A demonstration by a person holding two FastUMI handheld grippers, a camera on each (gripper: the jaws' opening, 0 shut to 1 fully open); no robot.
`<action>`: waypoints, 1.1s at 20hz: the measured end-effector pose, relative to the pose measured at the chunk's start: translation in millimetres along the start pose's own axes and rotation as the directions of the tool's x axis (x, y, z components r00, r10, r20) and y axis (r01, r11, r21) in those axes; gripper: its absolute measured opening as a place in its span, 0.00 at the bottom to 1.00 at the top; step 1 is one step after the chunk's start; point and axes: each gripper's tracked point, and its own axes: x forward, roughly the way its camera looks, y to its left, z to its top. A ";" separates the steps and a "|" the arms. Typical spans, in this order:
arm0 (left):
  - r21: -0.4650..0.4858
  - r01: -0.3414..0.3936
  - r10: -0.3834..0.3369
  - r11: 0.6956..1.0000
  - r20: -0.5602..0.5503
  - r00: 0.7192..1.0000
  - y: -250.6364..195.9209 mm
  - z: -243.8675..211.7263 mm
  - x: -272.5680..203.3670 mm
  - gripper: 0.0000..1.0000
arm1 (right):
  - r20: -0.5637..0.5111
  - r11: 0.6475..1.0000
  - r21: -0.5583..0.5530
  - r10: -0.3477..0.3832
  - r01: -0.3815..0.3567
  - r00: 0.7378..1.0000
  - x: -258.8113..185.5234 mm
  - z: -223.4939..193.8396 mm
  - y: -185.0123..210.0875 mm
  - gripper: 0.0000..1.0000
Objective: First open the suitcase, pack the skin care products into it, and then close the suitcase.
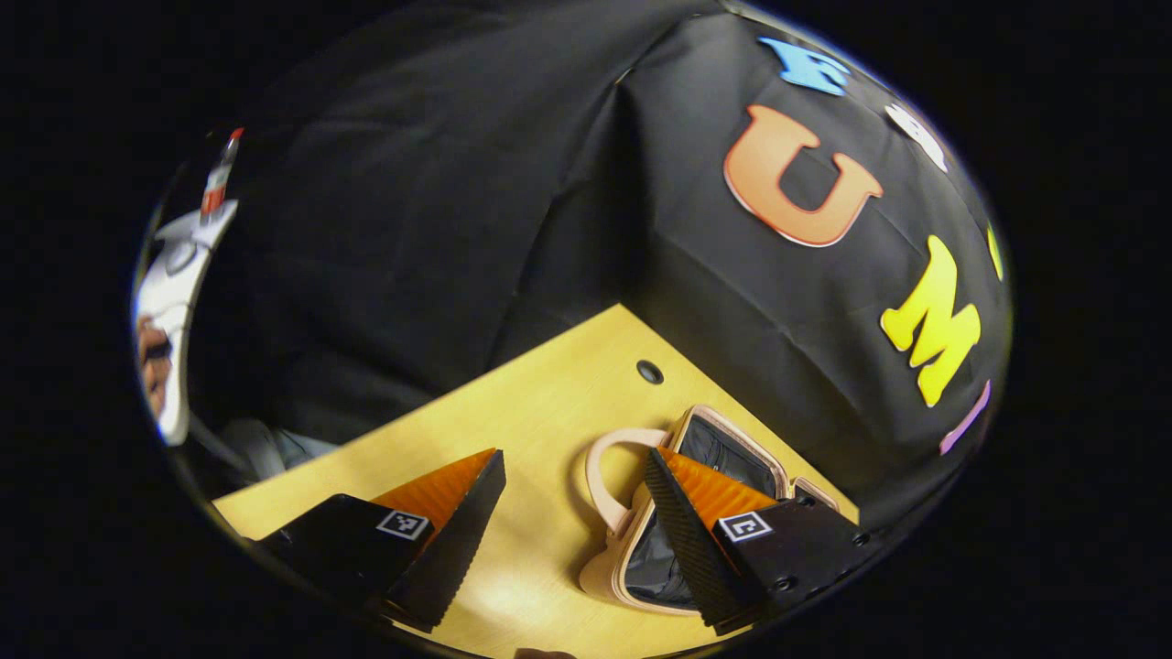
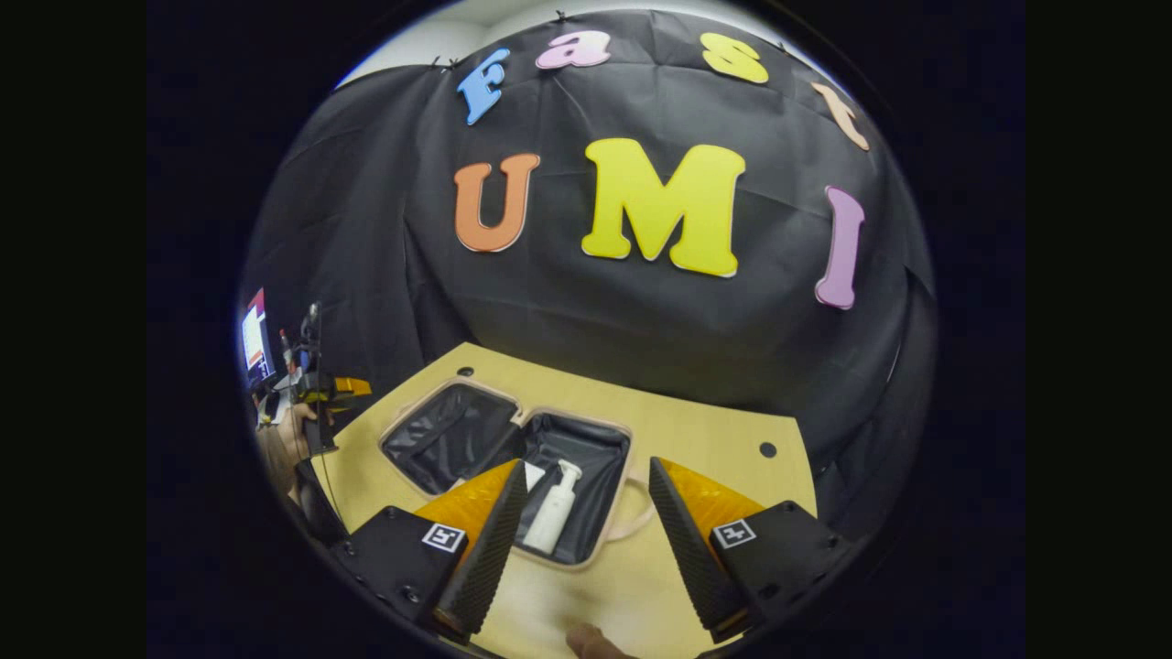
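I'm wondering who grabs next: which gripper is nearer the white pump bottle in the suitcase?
Right, it seems. The right gripper hangs just before the bottle, jaws open either side of it. The left gripper is held off past the suitcase's other half.

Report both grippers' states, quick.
Left gripper: open, holding nothing.
Right gripper: open, holding nothing, above the open suitcase.
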 end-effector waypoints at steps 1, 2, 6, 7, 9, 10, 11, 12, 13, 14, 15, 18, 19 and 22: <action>-0.033 -0.002 0.001 0.999 -0.034 0.999 4.8 -9.2 6.5 0.99 | -0.009 1.000 0.015 -0.013 0.013 1.000 -8.2 -6.1 -5.2 0.80; -0.072 0.009 -0.014 0.997 -0.064 0.998 5.8 -14.2 11.8 0.99 | -0.012 0.999 0.019 -0.026 0.026 1.000 -15.2 -11.8 -9.4 0.77; -0.256 0.112 -0.155 0.960 -0.156 0.976 -8.1 -38.3 28.0 0.98 | -0.034 0.998 0.004 -0.057 0.058 0.998 -27.8 -28.1 -22.1 0.79; -0.299 0.102 -0.161 0.949 -0.180 0.970 -8.0 -44.0 33.8 0.98 | -0.044 0.998 0.011 -0.063 0.063 0.997 -27.3 -30.7 -24.7 0.77; -0.358 0.138 -0.211 0.924 -0.174 0.962 -16.7 -48.6 43.5 0.95 | -0.065 0.997 0.027 -0.070 0.072 0.995 -26.0 -32.8 -29.6 0.79; -0.383 0.141 -0.217 0.913 -0.162 0.963 -17.3 -46.1 47.5 1.00 | -0.071 0.996 0.031 -0.083 0.085 0.994 -25.4 -33.5 -35.3 0.79; -0.410 0.146 -0.229 0.900 -0.159 0.960 -18.8 -45.7 50.6 0.89 | -0.071 0.995 0.040 -0.084 0.087 0.994 -25.6 -31.8 -38.1 0.77; -0.427 0.151 -0.237 0.892 -0.157 0.959 -20.2 -46.0 53.4 0.72 | -0.070 0.995 0.048 -0.088 0.091 0.994 -26.3 -31.0 -40.9 0.79; -0.443 0.151 -0.242 0.884 -0.158 0.957 -22.0 -48.8 56.1 0.69 | -0.071 0.994 0.050 -0.098 0.102 0.993 -25.9 -30.5 -45.6 0.79; -0.471 0.160 -0.262 0.868 -0.158 0.952 -23.4 -49.5 56.7 0.51 | -0.073 0.992 0.055 -0.110 0.115 0.991 -26.4 -31.2 -51.7 0.80; -0.511 0.184 -0.297 0.840 -0.149 0.943 -29.4 -48.7 56.5 0.51 | -0.073 0.990 0.065 -0.119 0.124 0.990 -28.6 -30.3 -55.0 0.80; -0.591 0.213 -0.343 0.778 -0.116 0.932 -35.2 -44.6 59.1 0.18 | -0.058 0.985 0.080 -0.151 0.156 0.987 -33.4 -25.3 -64.9 0.80; -0.607 0.213 -0.348 0.766 -0.112 0.931 -35.2 -45.9 58.6 0.11 | -0.042 0.982 0.083 -0.168 0.171 0.985 -36.7 -20.6 -69.1 0.80; -0.601 0.215 -0.349 0.770 -0.114 0.930 -38.8 -47.4 56.3 0.06 | 0.036 0.972 0.055 -0.231 0.229 0.972 -50.5 -3.7 -86.0 0.80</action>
